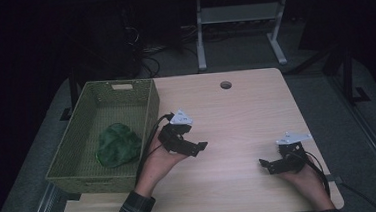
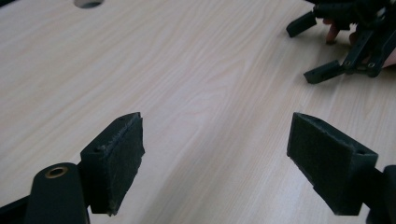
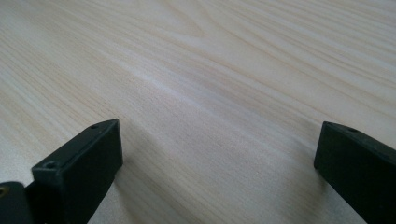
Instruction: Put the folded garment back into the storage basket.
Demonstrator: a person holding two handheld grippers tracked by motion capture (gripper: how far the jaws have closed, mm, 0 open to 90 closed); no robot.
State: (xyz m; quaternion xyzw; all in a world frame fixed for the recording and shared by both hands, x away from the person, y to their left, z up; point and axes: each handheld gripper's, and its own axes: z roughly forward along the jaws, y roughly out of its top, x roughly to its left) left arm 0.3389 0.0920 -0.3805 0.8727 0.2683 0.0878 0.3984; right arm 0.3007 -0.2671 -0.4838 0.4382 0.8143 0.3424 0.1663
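Green cloth (image 1: 118, 145) lies in the basket (image 1: 148, 108), just left of the wide-open left gripper (image 1: 199, 146); right gripper (image 1: 266, 164) also wide.

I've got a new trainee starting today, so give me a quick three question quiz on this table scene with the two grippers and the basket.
1. True or false: the green cloth lies inside the green basket.
2. Multiple choice: how do the jaws of the left gripper stand? A) shut on the cloth B) open with bare table between them C) shut on nothing
3. Fill in: the right gripper is open above the light wooden ____.

Key
1. True: the cloth sits on the basket floor, toward its near end.
2. B.
3. Table: wood grain shows between its jaws, and they hold nothing.
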